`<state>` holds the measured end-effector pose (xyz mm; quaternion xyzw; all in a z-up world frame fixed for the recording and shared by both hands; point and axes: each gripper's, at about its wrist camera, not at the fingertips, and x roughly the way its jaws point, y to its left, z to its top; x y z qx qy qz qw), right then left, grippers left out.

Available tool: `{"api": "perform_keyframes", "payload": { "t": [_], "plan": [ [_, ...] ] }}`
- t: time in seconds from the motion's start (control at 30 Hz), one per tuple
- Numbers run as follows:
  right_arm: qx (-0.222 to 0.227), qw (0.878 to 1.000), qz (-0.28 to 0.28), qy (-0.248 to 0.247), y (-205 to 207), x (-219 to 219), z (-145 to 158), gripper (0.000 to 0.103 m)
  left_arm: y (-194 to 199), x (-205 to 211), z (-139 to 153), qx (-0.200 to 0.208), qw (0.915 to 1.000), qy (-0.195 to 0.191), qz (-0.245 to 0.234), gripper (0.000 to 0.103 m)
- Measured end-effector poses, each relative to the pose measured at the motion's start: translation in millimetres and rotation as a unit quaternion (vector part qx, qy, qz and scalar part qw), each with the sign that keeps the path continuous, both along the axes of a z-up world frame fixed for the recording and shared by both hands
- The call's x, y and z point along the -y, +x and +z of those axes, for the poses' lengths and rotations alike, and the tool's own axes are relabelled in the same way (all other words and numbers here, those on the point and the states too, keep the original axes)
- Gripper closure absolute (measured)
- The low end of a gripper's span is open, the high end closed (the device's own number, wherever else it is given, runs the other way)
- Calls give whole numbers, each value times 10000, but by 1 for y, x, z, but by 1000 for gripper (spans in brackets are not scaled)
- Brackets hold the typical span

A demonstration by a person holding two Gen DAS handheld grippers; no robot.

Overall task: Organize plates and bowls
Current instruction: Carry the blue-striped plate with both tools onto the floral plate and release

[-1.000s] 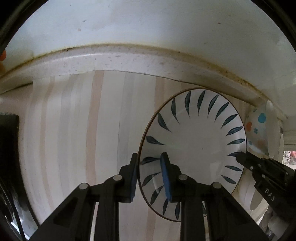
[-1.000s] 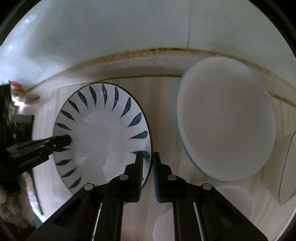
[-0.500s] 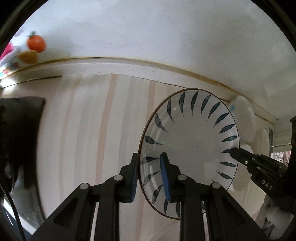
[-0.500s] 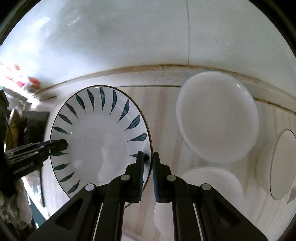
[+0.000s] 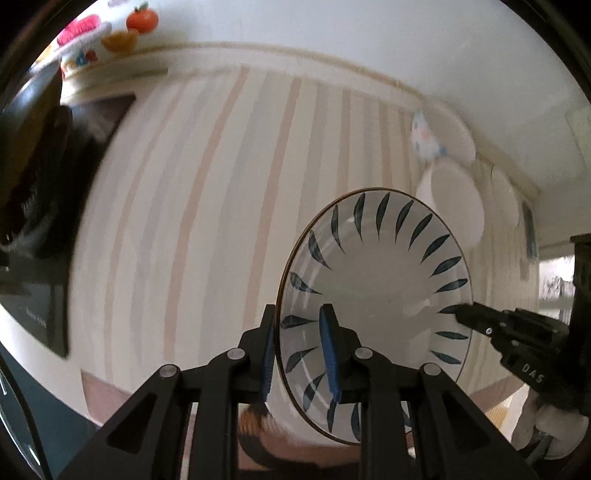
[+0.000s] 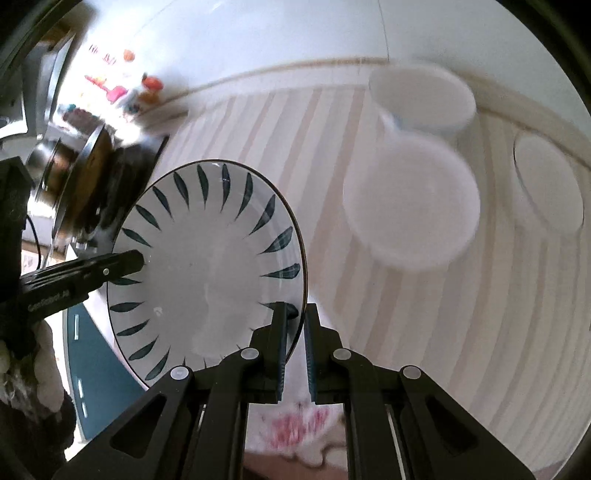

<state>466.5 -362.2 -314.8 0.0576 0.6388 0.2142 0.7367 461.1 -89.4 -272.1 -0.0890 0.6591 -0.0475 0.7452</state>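
A white plate with dark blue leaf marks (image 5: 373,295) hangs in the air above the striped cloth. My left gripper (image 5: 299,349) is shut on its near rim, one pad on each face. The right gripper (image 5: 461,314) grips the opposite rim in the same view. In the right wrist view the same plate (image 6: 207,266) fills the left half, with my right gripper (image 6: 295,347) shut on its right rim and the left gripper (image 6: 136,260) clamped on its left edge. Both grippers point steeply down.
On the striped cloth (image 6: 424,332) lie a plain white plate (image 6: 410,206), a white bowl (image 6: 421,99) behind it and another white dish (image 6: 546,188) at right. A dark pot on a stove (image 6: 85,177) stands at left. Colourful items (image 5: 118,29) line the back wall.
Both grippers have lifted the leaf plate and carried it away from the wall. The table now looks farther below, and the stove and the other white dishes have come into view.
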Motion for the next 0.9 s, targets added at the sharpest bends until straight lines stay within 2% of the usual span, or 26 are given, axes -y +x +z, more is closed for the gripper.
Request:
{"api": "perform_keyframes", "payload": {
  "t": [0.1, 0.3, 0.67, 0.9],
  "plan": [
    [-185, 9998, -10, 5, -23, 11, -17, 93, -15, 8, -14, -191, 9998, -16, -36, 83],
    [-380, 9993, -41, -35, -47, 17, -42, 93, -28, 23, -36, -302, 9991, 199, -200, 83],
    [-400, 9991, -137, 7, -41, 1, -57, 93, -23, 30, -52, -362, 9983, 391, -225, 83],
    [-465, 9989, -85, -25, -35, -5, -62, 93, -36, 41, -55, -404, 9979, 453, -247, 82]
  ]
}}
